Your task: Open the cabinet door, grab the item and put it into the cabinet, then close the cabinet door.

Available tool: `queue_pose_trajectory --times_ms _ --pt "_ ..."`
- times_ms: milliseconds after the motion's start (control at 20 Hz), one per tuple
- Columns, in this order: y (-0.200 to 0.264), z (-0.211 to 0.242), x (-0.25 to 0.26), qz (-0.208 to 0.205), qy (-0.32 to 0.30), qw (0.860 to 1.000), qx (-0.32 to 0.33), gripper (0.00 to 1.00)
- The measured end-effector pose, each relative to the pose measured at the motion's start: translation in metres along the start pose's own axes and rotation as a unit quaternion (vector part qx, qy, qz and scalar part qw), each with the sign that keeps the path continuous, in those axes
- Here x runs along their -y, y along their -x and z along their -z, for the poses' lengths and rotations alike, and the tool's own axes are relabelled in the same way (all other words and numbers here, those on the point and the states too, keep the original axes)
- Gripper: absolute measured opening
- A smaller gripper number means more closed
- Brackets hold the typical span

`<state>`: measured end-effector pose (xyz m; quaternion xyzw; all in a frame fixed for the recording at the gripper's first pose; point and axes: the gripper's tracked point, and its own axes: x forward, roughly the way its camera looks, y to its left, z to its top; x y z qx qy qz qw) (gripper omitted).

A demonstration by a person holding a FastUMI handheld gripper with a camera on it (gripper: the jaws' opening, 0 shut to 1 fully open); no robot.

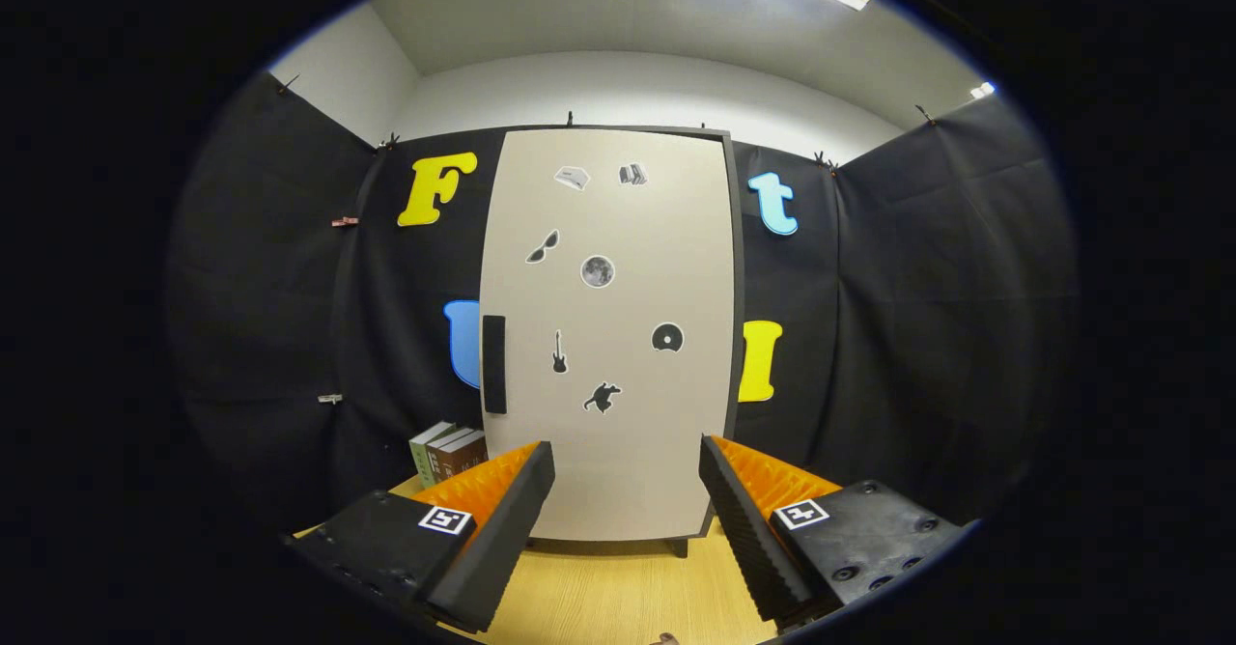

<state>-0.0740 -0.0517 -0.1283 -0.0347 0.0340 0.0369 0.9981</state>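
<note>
A tall pale cabinet [618, 355] stands straight ahead on the wooden table, its door shut and dotted with small dark stickers. A black handle [493, 364] runs vertically along the door's left edge. My gripper [628, 466] is open, its two fingers spread wide in front of the door's lower part and apart from it, with nothing between them. The handle sits above and slightly left of the left finger [517, 490]. Several books [447, 452] stand upright just left of the cabinet, partly hidden behind the left finger.
The light wooden table [618, 587] stretches between the fingers and the cabinet's base. Black cloth walls close in the booth on the left, back and right.
</note>
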Motion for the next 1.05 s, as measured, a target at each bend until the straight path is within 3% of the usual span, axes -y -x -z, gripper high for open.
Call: queue_pose_trajectory --times_ms 1050 --pt "-0.010 0.010 0.001 0.007 0.013 1.000 -0.012 0.98"
